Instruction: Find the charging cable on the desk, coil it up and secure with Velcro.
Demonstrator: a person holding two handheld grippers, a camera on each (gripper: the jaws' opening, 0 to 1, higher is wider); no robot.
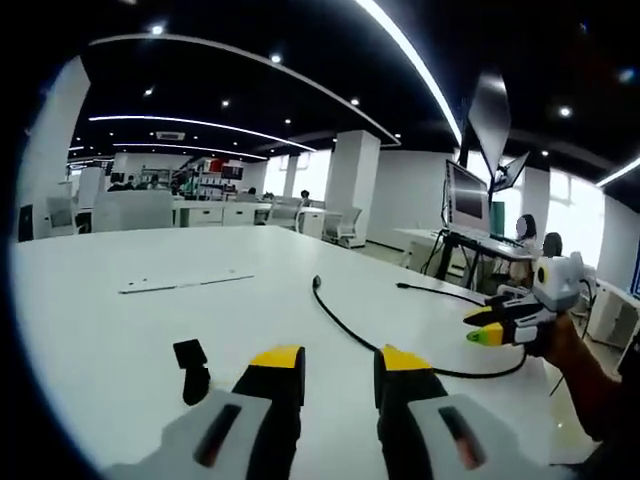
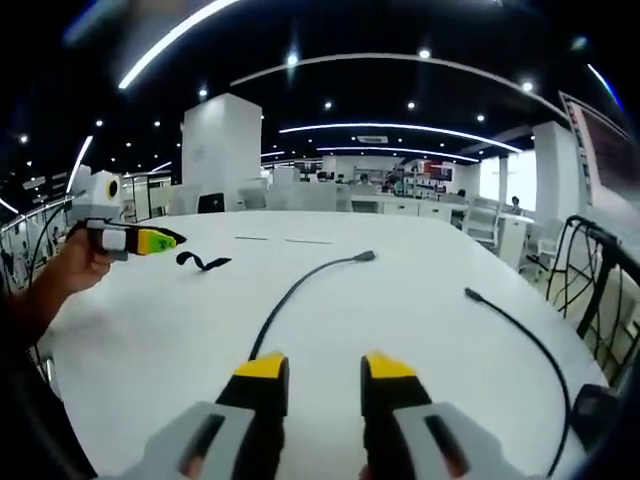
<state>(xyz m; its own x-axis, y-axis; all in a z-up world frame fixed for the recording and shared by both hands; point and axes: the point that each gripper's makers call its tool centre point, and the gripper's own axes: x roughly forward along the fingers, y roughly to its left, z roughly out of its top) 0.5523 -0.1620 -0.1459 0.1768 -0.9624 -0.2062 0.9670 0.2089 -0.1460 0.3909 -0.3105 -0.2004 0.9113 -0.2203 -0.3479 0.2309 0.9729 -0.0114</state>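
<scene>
Both grippers, left gripper point(image 1: 340, 362) and right gripper point(image 2: 314, 368), hover released, jaws apart, over the white desk point(image 1: 120, 330); thin black charging cable point(image 1: 345, 325) snakes centre frame, black Velcro strap point(image 1: 192, 368) lower left.

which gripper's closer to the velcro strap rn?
Left. The velcro strap lies on the desk just beside the left gripper, level with its jaw tips. The right gripper sits farther back across the desk, with the black cable running ahead of it.

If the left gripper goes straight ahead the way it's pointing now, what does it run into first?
Probably the black charging cable, which curves across the white desk just ahead of the open left gripper. Depth is hard to judge; it might pass above the cable.
</scene>
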